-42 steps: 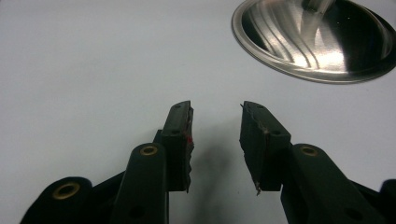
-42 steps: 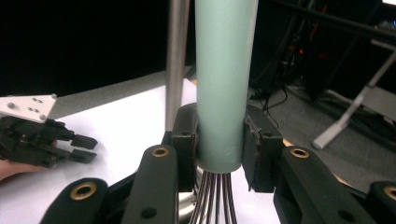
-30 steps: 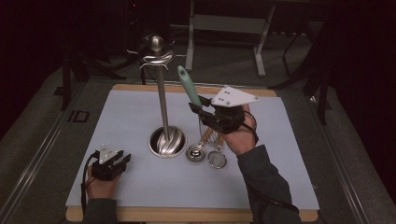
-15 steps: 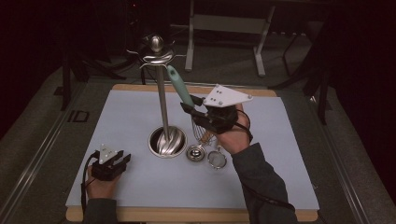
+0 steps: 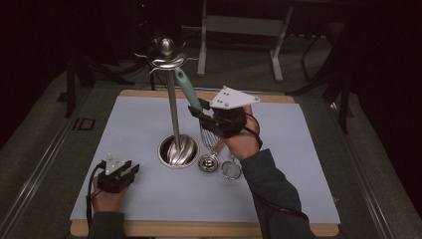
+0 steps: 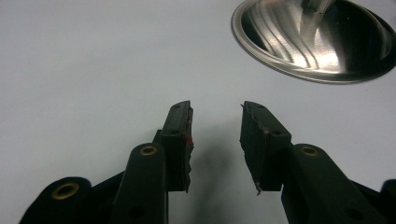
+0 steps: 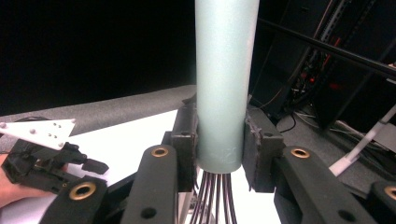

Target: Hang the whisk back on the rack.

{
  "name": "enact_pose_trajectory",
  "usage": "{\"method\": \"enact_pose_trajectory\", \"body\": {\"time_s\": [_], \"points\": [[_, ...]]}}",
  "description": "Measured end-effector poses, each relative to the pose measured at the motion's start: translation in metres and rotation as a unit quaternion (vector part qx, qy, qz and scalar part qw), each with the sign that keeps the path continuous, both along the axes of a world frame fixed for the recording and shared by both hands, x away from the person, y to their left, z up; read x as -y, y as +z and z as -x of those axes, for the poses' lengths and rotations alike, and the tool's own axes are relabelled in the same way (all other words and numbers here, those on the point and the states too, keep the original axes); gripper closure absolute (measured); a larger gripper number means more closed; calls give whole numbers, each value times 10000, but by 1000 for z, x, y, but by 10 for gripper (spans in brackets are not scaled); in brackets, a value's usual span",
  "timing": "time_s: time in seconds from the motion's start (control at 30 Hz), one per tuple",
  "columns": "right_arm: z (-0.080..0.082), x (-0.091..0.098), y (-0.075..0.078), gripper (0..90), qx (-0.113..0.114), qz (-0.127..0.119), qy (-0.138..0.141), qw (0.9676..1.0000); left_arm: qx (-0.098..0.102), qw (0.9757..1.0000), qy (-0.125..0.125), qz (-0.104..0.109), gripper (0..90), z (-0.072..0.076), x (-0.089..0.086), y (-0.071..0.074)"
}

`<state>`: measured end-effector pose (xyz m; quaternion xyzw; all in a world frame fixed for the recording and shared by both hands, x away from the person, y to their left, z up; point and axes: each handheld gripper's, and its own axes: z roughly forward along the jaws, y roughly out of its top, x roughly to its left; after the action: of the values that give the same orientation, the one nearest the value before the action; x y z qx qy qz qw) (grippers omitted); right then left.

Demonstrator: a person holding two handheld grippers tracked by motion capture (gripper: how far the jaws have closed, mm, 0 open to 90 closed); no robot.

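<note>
The whisk (image 5: pixel 195 102) has swung more upright and its handle tip now sits nearer the stand's hooks than a second ago. Near the table's front edge, the left gripper (image 5: pixel 130 172) rests with jaws apart. Farther back, the right gripper (image 5: pixel 196 112) clamps the whisk's pale green handle beside the utensil stand (image 5: pixel 171 107).

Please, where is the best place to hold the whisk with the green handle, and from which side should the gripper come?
Grip the whisk low on its round green handle, just above the wires, as the right gripper does now: its pads press on opposite sides of the handle. The handle is straight and smooth, so coming from the side, square to its length, probably gives the steadiest hold and leaves its top end free.
</note>
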<state>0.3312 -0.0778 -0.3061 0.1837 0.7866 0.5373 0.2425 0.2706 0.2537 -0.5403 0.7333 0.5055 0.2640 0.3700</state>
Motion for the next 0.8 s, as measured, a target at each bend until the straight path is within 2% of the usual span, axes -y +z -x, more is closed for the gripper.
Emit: {"method": "enact_pose_trajectory", "body": {"time_s": [0.07,0.2,0.33,0.37,0.8], "points": [[-2,-1,-2,686,-52,-9,-39,10000,1,10000,3,-1,634,0,0,0],[-4,-6,-4,676,17,91,-84,9999,2,10000,4,-3,634,0,0,0],[-5,-9,-4,639,-12,104,-107,9999,0,10000,-1,-5,633,0,0,0],[-6,-10,-3,613,-42,103,-100,9999,1,10000,3,-5,633,0,0,0],[0,-7,1,577,0,201,39,9998,-4,10000,-2,-19,633,0,0,0]]}}
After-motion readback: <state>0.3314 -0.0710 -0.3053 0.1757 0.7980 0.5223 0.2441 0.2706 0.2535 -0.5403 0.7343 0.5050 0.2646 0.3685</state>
